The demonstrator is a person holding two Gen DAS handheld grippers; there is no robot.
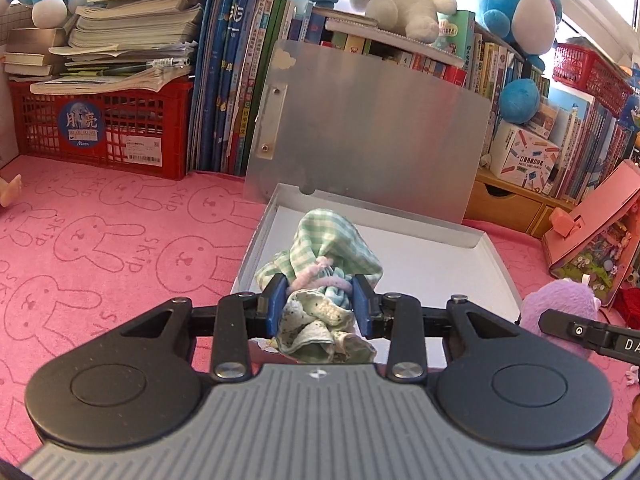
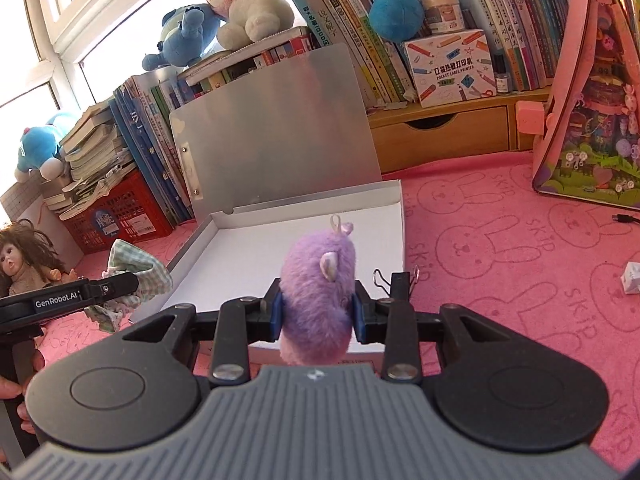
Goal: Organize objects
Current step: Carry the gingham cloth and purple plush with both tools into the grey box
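My left gripper (image 1: 320,304) is shut on a bundle of green checked cloth (image 1: 328,252) tied with a pink band, held just over the near left corner of an open white box (image 1: 460,264). The box's grey lid (image 1: 372,128) stands upright behind it. My right gripper (image 2: 318,306) is shut on a purple plush toy (image 2: 318,280), at the box's (image 2: 256,256) near edge. In the right wrist view the left gripper (image 2: 120,286) with the cloth bundle (image 2: 144,270) shows at the left. The purple plush (image 1: 560,308) also peeks in at the left wrist view's right edge.
The box lies on a pink rabbit-print mat (image 1: 100,240). Behind stand a red crate (image 1: 100,128) under stacked books, rows of books, plush toys and a wooden drawer shelf (image 2: 440,136). A pink toy box (image 2: 592,112) leans at right. A doll (image 2: 24,264) sits at left; a binder clip (image 2: 394,280) lies near the box.
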